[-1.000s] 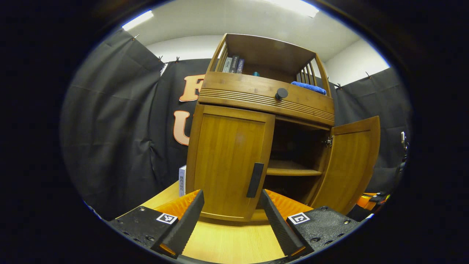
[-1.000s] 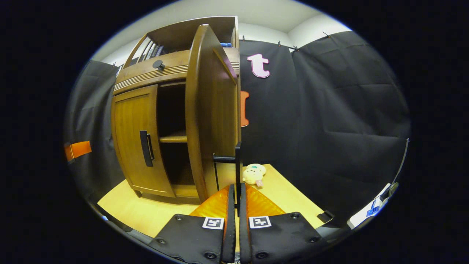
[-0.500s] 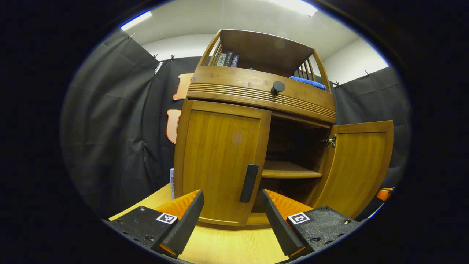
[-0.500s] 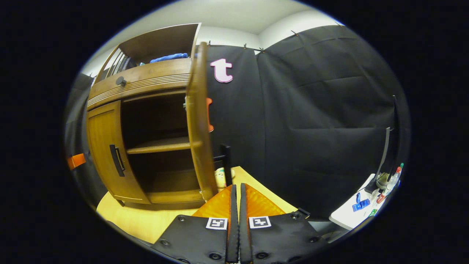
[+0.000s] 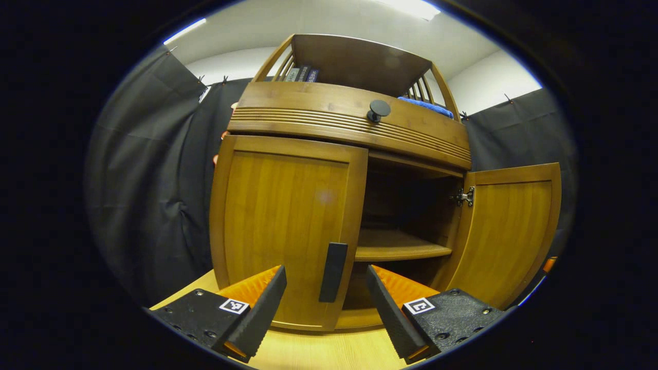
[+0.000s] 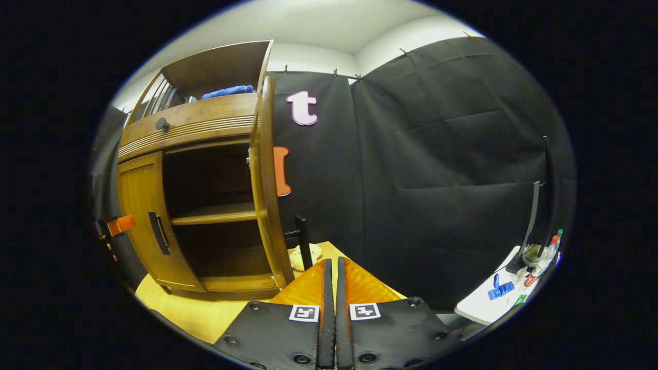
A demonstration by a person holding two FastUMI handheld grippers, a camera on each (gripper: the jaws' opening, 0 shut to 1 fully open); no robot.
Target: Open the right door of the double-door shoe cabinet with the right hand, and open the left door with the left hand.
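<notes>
So the left gripper (image 5: pixel 324 313) has its jaws wide open, and the black upright bar handle (image 5: pixel 333 272) of the closed honey-brown wooden left door (image 5: pixel 282 226) sits at 12 o'clock just ahead, long axis vertical, so that hand's the nearer one. The right gripper (image 6: pixel 331 313) has its jaws pressed together on nothing, with the swung-open right door (image 6: pixel 264 195) edge-on at 11 o'clock. Can't tell how much gap is left to the handle, and its lower end is partly hidden.

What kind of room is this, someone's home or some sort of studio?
Probably a staged recording booth, not a home. Black cloth hangs clipped as walls, a lone wooden shoe cabinet stands on a pale tabletop, and a side table holds small supplies.
</notes>
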